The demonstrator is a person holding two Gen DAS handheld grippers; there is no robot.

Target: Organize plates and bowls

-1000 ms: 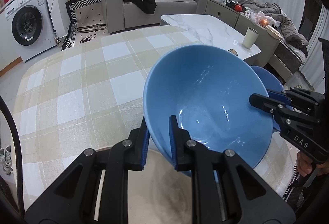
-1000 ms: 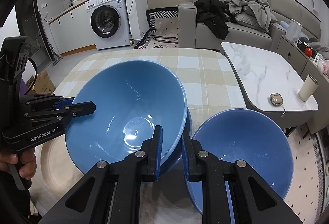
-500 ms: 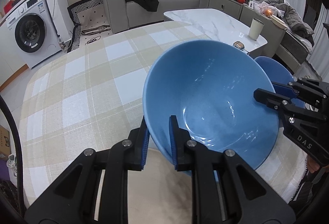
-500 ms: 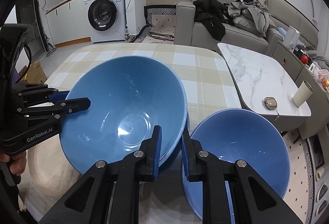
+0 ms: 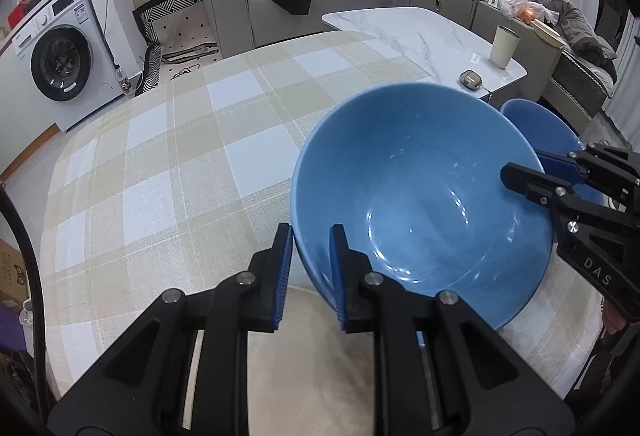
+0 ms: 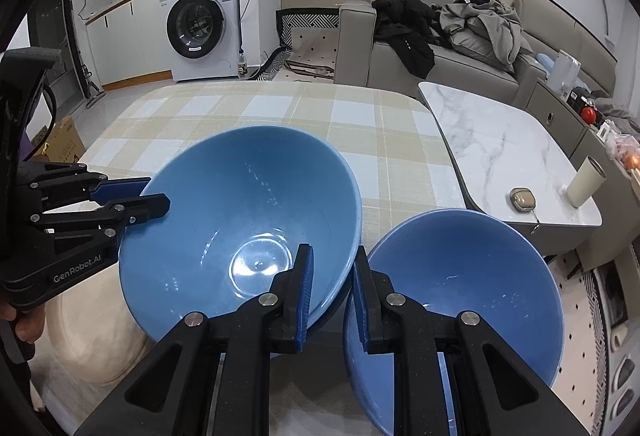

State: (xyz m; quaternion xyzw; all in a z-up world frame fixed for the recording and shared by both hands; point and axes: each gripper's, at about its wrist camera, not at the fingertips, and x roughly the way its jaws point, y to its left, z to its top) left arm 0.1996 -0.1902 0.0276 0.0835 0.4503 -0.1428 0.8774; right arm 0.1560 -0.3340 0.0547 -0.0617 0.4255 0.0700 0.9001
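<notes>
Both of my wrist views are evenly lit by soft, cool indoor light, with no hard shadows. Small white glints sit on the glossy inside of the large blue bowl, and fainter ones on the smaller blue bowl. The fisheye lens bends the checked worktop and the far walls into curves, and black vignette fills every corner. Focus is sharp throughout, with no motion blur.
</notes>
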